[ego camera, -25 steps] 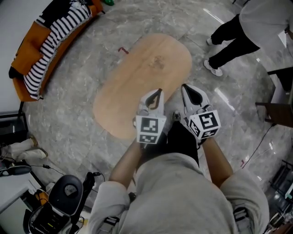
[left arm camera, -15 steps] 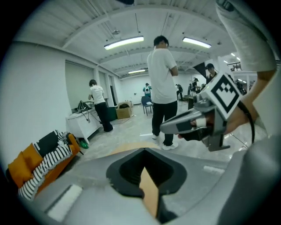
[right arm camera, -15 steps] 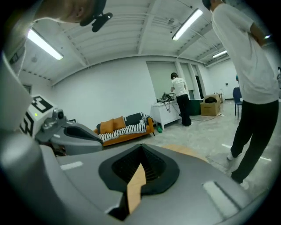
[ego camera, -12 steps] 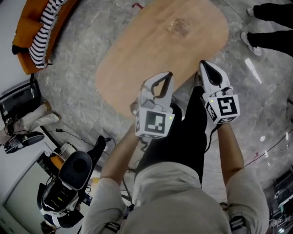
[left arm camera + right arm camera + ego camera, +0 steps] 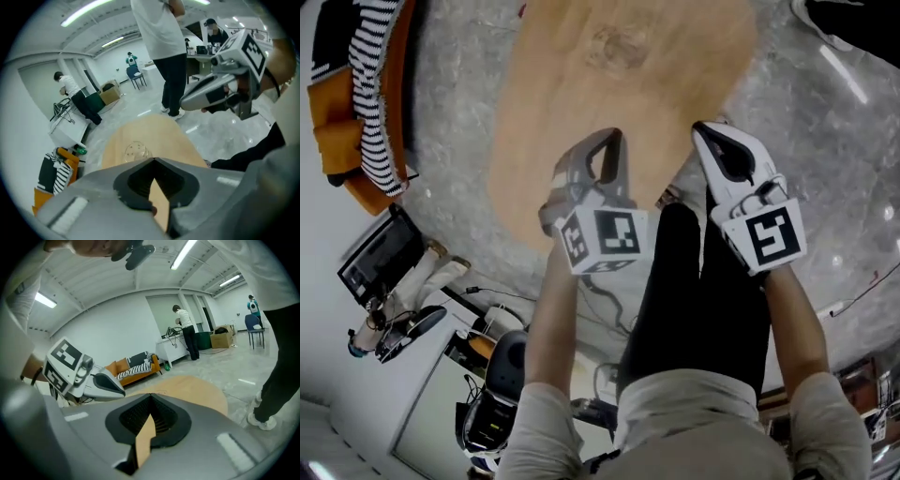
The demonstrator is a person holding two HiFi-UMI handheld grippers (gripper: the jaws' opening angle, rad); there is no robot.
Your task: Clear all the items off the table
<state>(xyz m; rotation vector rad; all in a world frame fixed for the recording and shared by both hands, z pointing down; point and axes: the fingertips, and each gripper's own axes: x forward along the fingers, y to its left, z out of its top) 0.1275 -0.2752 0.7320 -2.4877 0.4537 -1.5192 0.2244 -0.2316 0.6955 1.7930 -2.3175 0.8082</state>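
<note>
— Grippers?
— Left gripper (image 5: 613, 137) and right gripper (image 5: 703, 128) are both closed tip to tip, empty, over the table's (image 5: 546, 112) six o'clock end.
— Items?
— Possibly a clear round thing (image 5: 133, 151) toward twelve o'clock.

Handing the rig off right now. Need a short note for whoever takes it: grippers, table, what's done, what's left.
Left gripper: jaws together, nothing between them, held above the near end of the wooden table.
Right gripper: jaws together, empty, beside the left one at the table's near edge.
Things: one clear round item lies toward the table's far end; too faint to identify. I see nothing else on the top.
Done: the top looks nearly cleared.
Left: take the clear item off. It probably needs a forward reach, and a gripper must be opened first.
</note>
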